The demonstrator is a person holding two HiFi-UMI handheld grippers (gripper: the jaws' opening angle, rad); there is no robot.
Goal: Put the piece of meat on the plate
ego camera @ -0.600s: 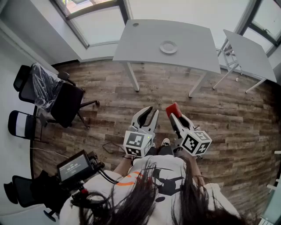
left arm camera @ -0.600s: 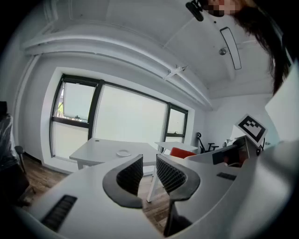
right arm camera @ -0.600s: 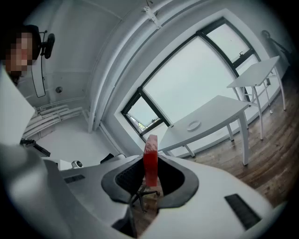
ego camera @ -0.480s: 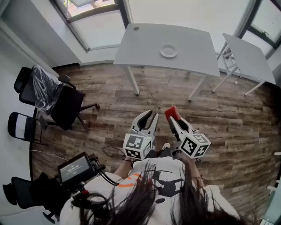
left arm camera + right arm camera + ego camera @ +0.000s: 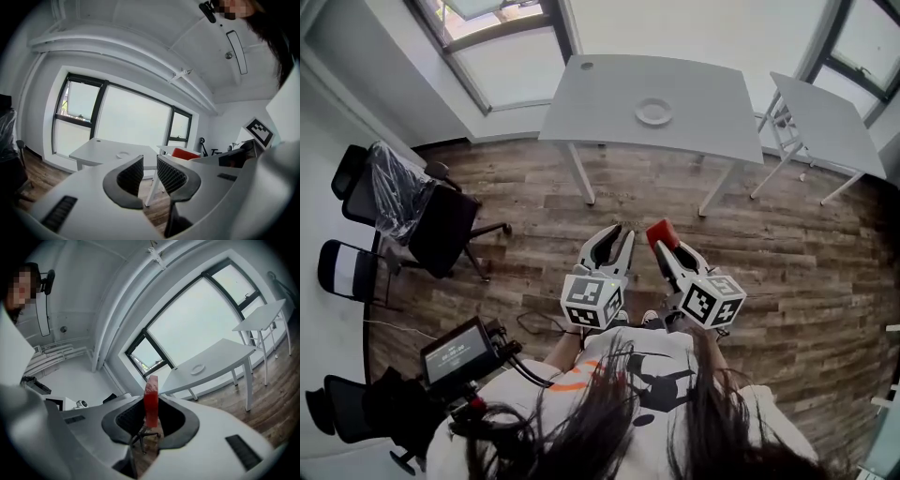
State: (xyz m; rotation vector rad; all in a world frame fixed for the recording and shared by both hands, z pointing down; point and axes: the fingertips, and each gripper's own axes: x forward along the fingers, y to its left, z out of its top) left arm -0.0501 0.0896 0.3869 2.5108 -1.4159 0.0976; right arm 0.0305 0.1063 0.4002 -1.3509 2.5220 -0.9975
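A red piece of meat (image 5: pixel 660 231) stands upright between the pads of my right gripper (image 5: pixel 663 244), which is shut on it; in the right gripper view the meat (image 5: pixel 150 401) rises above the jaws. My left gripper (image 5: pixel 616 238) is beside it on the left, jaws a little apart with nothing between them (image 5: pixel 149 165). Both are held over the wooden floor in front of the person's body. A small white plate (image 5: pixel 653 112) lies on the grey table (image 5: pixel 600 98) far ahead, and shows in both gripper views (image 5: pixel 123 154) (image 5: pixel 197 368).
A second grey table (image 5: pixel 830 117) stands to the right of the first. Black office chairs (image 5: pixel 441 220) are at the left by the window wall. A camera rig with a screen (image 5: pixel 459 354) hangs at the person's lower left.
The table and plate sit slightly lower in the head view, so they are a bit nearer. Both grippers keep their pose and the meat stays in the right one.
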